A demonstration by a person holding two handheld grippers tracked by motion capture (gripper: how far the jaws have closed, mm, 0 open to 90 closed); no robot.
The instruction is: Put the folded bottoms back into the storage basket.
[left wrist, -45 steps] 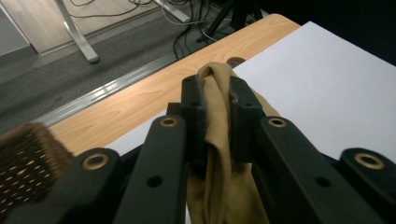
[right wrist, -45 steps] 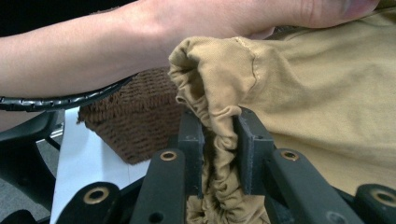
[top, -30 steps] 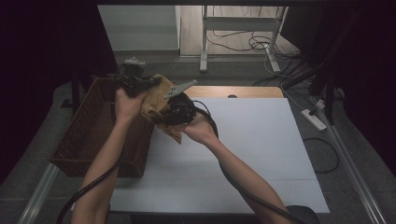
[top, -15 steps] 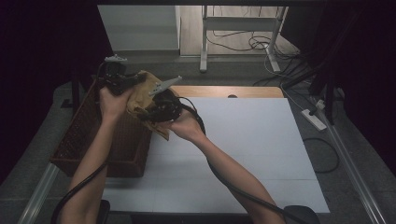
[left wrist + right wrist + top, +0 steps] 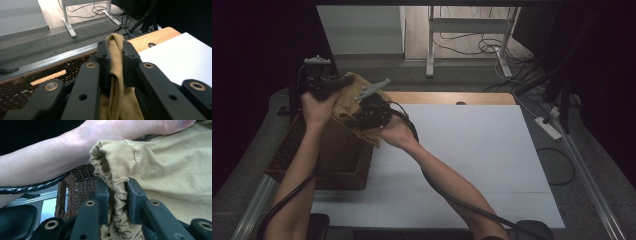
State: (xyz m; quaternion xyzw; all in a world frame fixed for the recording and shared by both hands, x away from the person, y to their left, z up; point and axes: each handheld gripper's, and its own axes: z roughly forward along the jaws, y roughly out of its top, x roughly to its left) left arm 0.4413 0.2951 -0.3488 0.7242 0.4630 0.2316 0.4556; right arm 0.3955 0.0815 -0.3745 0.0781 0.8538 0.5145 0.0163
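1. No text, label, brand, number or sign can be read in any of the views.
2. The mustard-yellow cloth (image 5: 175, 167) clamped in the claws carries no print or tag that shows.
3. The dark brown woven wicker basket (image 5: 337, 150) beneath the claws bears no marking.
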